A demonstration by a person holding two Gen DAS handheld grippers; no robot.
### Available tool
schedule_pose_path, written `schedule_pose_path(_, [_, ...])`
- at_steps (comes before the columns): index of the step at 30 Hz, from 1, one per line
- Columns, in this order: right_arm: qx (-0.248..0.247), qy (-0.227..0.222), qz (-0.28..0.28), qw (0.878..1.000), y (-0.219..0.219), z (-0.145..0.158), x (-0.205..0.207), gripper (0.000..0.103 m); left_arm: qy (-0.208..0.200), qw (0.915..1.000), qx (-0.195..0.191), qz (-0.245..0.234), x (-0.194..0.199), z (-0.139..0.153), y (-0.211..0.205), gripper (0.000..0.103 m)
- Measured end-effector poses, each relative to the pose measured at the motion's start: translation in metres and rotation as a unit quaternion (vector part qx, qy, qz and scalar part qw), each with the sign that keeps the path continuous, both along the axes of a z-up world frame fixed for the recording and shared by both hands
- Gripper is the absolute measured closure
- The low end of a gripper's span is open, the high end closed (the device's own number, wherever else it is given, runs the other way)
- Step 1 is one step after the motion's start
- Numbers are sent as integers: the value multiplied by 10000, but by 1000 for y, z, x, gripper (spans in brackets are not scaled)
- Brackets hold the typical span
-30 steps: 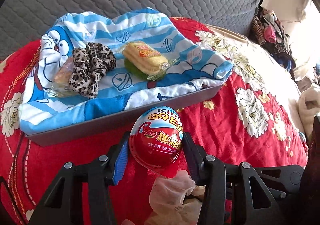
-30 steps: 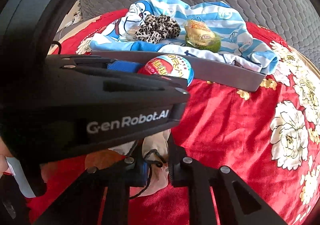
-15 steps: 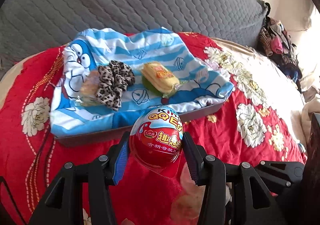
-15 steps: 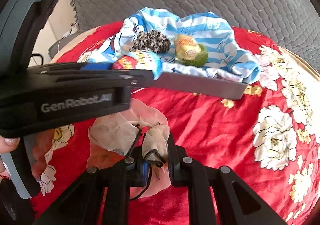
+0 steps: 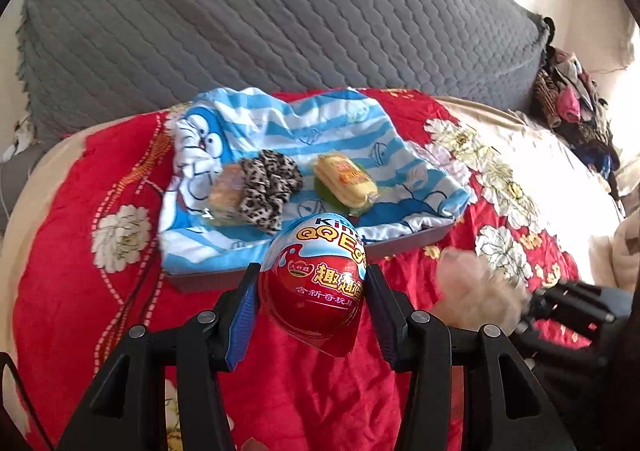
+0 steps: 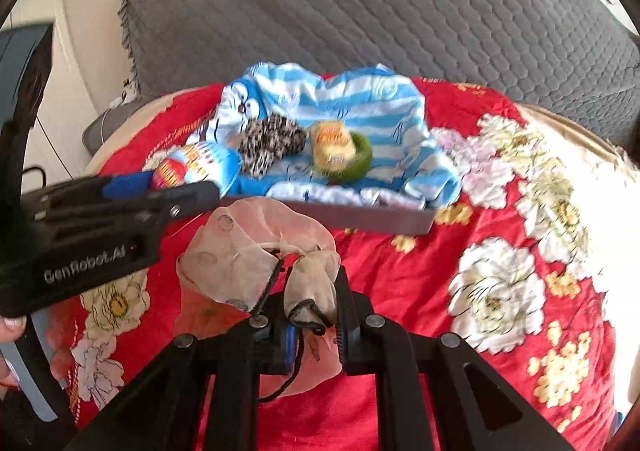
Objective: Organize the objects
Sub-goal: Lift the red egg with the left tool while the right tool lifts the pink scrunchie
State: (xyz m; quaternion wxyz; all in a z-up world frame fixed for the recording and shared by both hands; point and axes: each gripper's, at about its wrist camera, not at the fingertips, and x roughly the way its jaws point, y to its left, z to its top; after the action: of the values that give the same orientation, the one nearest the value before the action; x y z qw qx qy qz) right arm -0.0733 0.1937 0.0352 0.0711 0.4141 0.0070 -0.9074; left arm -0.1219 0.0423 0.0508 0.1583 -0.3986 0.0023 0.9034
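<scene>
In the left wrist view, the left gripper [image 5: 312,303] is pointed downward and forward over the red flowered bedspread [image 5: 80,291]. Its jaws are held partly apart and are clamped on one red egg-shaped toy [image 5: 314,283], pressed from both sides. Beyond the egg, one dark tray [image 5: 400,245] is seen on the bedspread, draped with one blue striped cartoon cloth [image 5: 340,123]. On that cloth, one leopard-print scrunchie [image 5: 268,187], one wrapped bun [image 5: 226,195] touching its left side, and one yellow wrapped snack [image 5: 346,181] are counted. At the right edge, the right gripper [image 5: 528,311] is partly seen, blurred, with a pale gauze pouch [image 5: 476,287] at its tip.

In the right wrist view, the right gripper [image 6: 312,319] is likewise angled downward over the bedspread [image 6: 500,291]. Its jaws are drawn nearly together and are pinched on the neck of the one gauze pouch [image 6: 248,255], whose dark drawstring hangs down. The left gripper [image 6: 188,183] is seen at the left with the egg [image 6: 192,167] gripped, just before the tray [image 6: 380,217]. A fingertip [image 6: 12,325] of the person is visible at the left edge. One grey quilted headboard [image 6: 360,11] stands behind.
</scene>
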Motion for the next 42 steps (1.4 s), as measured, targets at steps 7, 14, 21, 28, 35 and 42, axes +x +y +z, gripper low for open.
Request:
schedule_pose_path(7, [48,290,-35,9996,0,34,-2,88,126,9999,-30,104,3,23,-8,50])
schedule_pose_path(14, [51,554,-107,9984,4,68,-12,88,298,9994,-84,142,3,46,-9,50])
schedule_pose_path(21, [93,719,-115,9973,6,90,-24,88,345,9989,-114,291,-6,60,-10,50])
schedule_pose_path(28, [98,777,-103,9969,6,98,-40,88,364,9984,-86,424,-23,67,-14,50])
schedule_pose_path(35, [98,795,-76,9968,5,96,-62,88,351,9981,-34,498,-42,68,-13,50])
schedule_pose_path(42, [105,751,-82,9971,6,85,-89,88,347,9980,-70,525,-71,61,-5,50])
